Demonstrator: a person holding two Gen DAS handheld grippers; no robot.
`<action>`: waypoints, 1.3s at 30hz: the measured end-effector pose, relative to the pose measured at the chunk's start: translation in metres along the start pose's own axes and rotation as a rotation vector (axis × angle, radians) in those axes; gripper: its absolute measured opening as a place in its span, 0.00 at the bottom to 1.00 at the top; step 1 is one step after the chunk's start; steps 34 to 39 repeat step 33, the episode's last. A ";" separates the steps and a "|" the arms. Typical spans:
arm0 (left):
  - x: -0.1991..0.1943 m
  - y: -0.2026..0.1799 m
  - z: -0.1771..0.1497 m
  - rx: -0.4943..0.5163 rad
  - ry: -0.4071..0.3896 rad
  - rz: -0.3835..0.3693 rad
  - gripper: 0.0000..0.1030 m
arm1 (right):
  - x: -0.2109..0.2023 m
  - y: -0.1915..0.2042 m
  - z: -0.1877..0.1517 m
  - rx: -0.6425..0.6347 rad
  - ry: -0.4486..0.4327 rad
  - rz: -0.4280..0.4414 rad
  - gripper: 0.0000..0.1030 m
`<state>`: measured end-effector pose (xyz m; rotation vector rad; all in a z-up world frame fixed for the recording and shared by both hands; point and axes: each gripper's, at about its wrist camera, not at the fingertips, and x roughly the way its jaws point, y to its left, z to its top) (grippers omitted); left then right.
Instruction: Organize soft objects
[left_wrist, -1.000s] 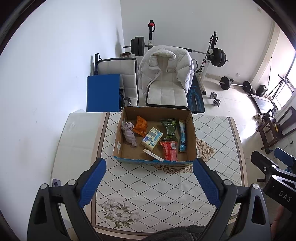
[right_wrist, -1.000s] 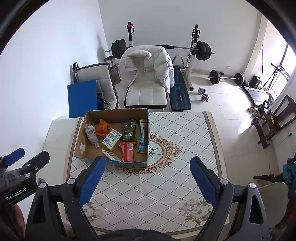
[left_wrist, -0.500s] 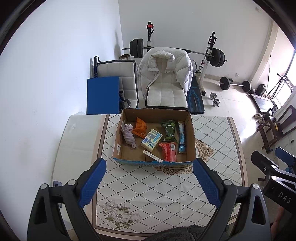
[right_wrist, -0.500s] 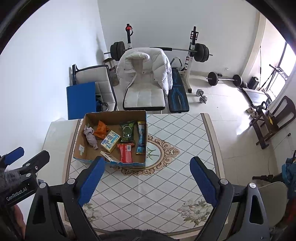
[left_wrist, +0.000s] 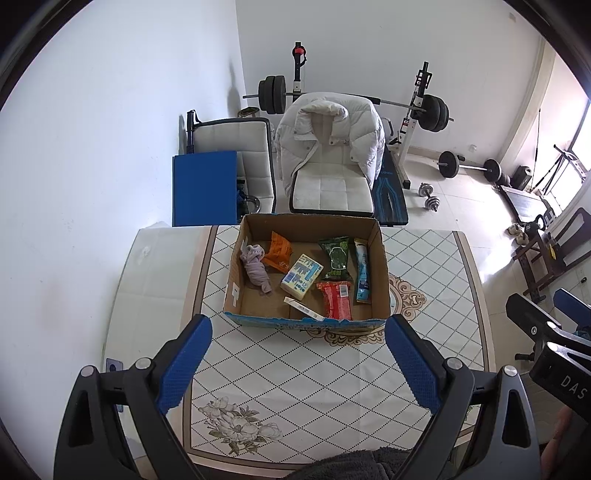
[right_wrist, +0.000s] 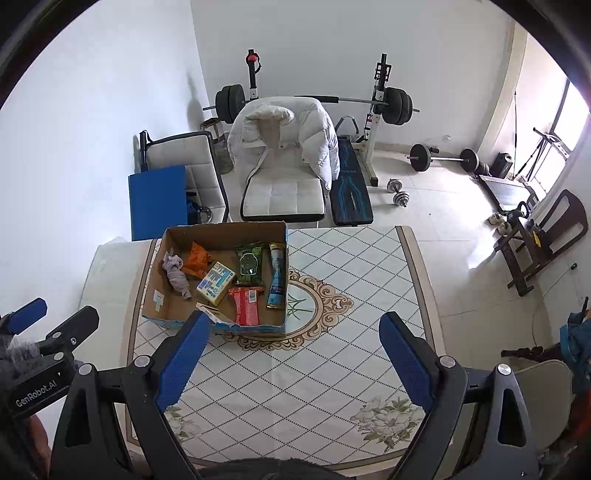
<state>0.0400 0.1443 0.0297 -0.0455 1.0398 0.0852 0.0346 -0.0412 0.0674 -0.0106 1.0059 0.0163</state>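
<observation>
A cardboard box (left_wrist: 308, 223) (right_wrist: 225, 230) stands on the tiled table. Inside lie a crumpled lilac cloth (left_wrist: 255, 266) (right_wrist: 176, 275), an orange packet (left_wrist: 277, 252) (right_wrist: 197, 259), a cream tissue pack (left_wrist: 301, 275) (right_wrist: 216, 283), a green pouch (left_wrist: 335, 259) (right_wrist: 250, 264), a red packet (left_wrist: 336, 304) (right_wrist: 245, 305) and a blue tube (left_wrist: 362, 269) (right_wrist: 277, 274). My left gripper (left_wrist: 297, 363) is open, high above the table's near part, in front of the box. My right gripper (right_wrist: 293, 360) is open too, nearer the table's middle, to the right of the box.
The table (left_wrist: 332, 369) carries a diamond pattern with a round medallion (right_wrist: 314, 314). Behind it stands a white chair with a white puffer jacket (left_wrist: 328, 136), a second chair, a blue board (left_wrist: 205, 188) and a weight bench with barbells (right_wrist: 369, 107). A wall runs along the left.
Both grippers have drifted slightly back and upward from the table; the box sits a little farther off in both views. Both stay open.
</observation>
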 end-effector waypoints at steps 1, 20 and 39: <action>0.000 0.000 0.000 -0.001 0.000 0.000 0.93 | 0.000 0.000 0.000 0.001 -0.001 -0.001 0.92; 0.000 0.000 -0.001 0.001 -0.003 0.001 0.93 | -0.003 -0.001 0.003 0.003 -0.007 -0.008 0.92; -0.001 -0.003 -0.002 -0.001 -0.005 0.000 0.93 | -0.006 -0.003 0.003 0.009 -0.013 -0.021 0.92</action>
